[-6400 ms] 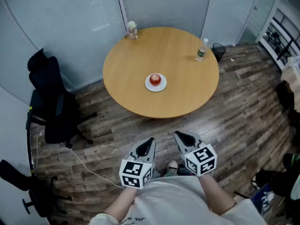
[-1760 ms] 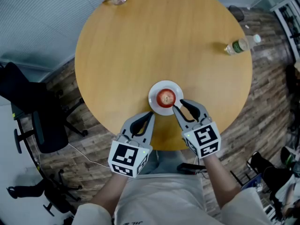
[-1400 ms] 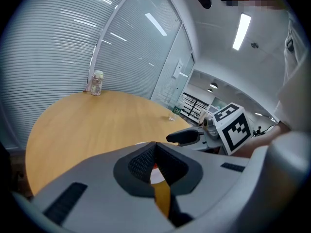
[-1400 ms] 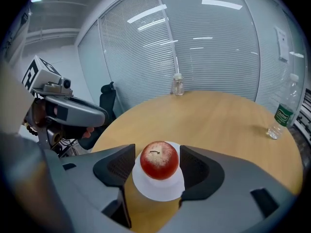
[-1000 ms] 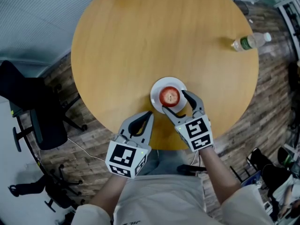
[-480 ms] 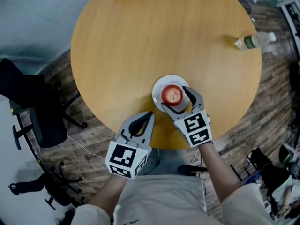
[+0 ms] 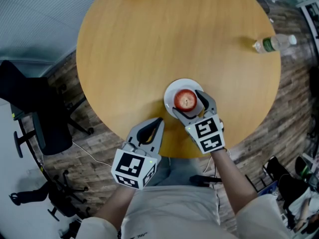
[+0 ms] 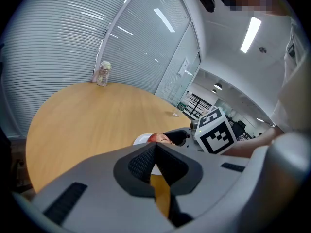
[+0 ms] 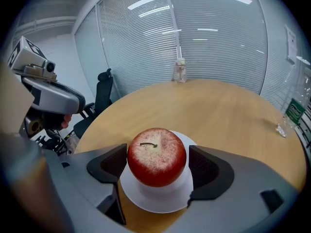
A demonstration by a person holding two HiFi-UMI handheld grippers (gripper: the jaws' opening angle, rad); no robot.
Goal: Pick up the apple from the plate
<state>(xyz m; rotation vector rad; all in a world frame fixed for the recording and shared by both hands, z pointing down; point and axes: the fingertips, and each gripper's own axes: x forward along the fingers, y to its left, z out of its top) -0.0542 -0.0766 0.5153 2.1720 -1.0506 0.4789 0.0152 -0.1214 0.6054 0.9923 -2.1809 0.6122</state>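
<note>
Desk [image 7: 149, 44]: round wood, white plate [image 9: 155, 205] near front edge.
Apple [image 9: 156, 155]: upright on plate.
Right claw [image 9: 158, 165]: just opened wide, straddling apple for side grip, pads not pressing.
Left claw [image 8: 154, 154]: pressed together, empty, idle.

Bright ceiling light, fisheye-warped edges

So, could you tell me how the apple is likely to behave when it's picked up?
The apple looks round and firm, so it probably stays stiff under a squeeze. Its smooth, curved skin may be slippery. Sitting loose on the plate, it could roll if nudged off-centre.
</note>
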